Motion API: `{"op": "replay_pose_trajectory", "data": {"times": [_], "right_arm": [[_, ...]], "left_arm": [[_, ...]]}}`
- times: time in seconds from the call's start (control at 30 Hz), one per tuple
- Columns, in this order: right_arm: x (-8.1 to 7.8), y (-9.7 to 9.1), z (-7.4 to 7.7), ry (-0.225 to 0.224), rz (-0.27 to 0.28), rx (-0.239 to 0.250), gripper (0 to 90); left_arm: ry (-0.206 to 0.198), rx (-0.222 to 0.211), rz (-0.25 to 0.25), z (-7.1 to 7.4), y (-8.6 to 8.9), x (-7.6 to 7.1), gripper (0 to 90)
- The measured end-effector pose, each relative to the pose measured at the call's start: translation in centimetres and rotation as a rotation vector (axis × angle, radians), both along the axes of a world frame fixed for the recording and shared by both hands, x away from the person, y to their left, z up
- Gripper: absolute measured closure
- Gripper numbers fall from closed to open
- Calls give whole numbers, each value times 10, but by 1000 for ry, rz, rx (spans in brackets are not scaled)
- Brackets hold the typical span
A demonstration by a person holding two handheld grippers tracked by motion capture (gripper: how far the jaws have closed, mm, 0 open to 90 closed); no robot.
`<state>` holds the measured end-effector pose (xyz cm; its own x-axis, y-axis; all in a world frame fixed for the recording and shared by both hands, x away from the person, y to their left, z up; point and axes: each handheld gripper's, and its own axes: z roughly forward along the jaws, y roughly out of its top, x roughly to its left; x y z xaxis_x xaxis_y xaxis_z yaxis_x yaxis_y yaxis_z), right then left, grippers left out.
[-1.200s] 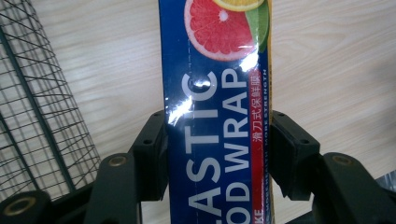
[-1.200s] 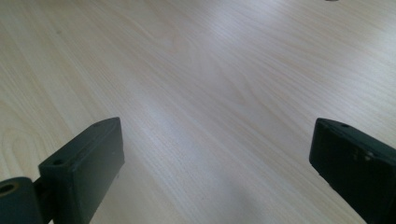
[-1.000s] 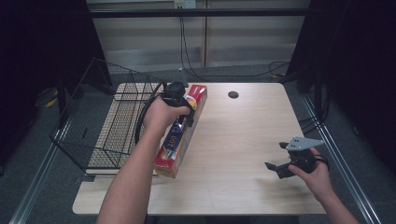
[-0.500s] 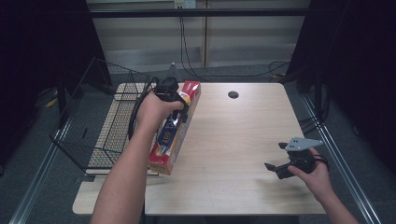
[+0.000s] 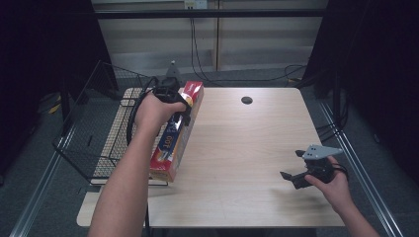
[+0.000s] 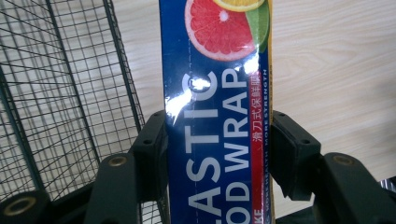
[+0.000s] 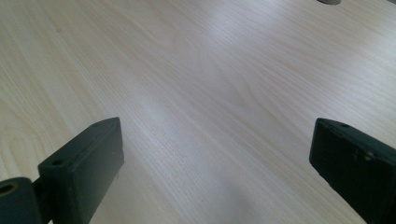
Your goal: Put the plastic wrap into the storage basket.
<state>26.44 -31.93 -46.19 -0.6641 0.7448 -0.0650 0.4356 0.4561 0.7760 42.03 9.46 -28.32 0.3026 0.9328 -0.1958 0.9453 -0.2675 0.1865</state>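
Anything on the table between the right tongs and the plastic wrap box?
No. In the high view only bare wood lies between the right tongs and the plastic wrap box, which the left tongs hold by the wire basket.

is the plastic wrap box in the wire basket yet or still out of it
Out. The plastic wrap box is clamped in the left gripper, over the table's left edge beside the wire basket.

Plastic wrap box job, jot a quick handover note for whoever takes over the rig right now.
Left gripper: shut on the plastic wrap box, holding it near its far end, beside the wire basket.
Right gripper: open, nothing between its jaws, low over the table at its right side.
Done: box gripped.
Left: probably carrying the box into the basket and releasing it.
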Motion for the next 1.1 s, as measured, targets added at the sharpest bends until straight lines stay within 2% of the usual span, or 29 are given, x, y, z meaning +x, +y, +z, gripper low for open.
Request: {"op": "replay_pose_trajectory", "data": {"times": [0.2,0.3,0.53,0.93,1.1], "right_arm": [[0,-1,1,-1,-3,4,30],[0,-1,1,-2,-1,4,29],[0,0,0,1,4,-1,30],[0,-1,1,-4,-2,3,30],[0,-1,1,-7,-2,1,29]], "left_arm": [[-5,-7,16,5,5,-1,458],[-2,-6,9,9,8,-1,457],[-8,5,24,16,14,1,457],[-18,14,53,28,33,2,457],[-25,4,69,34,40,3,457]]}}
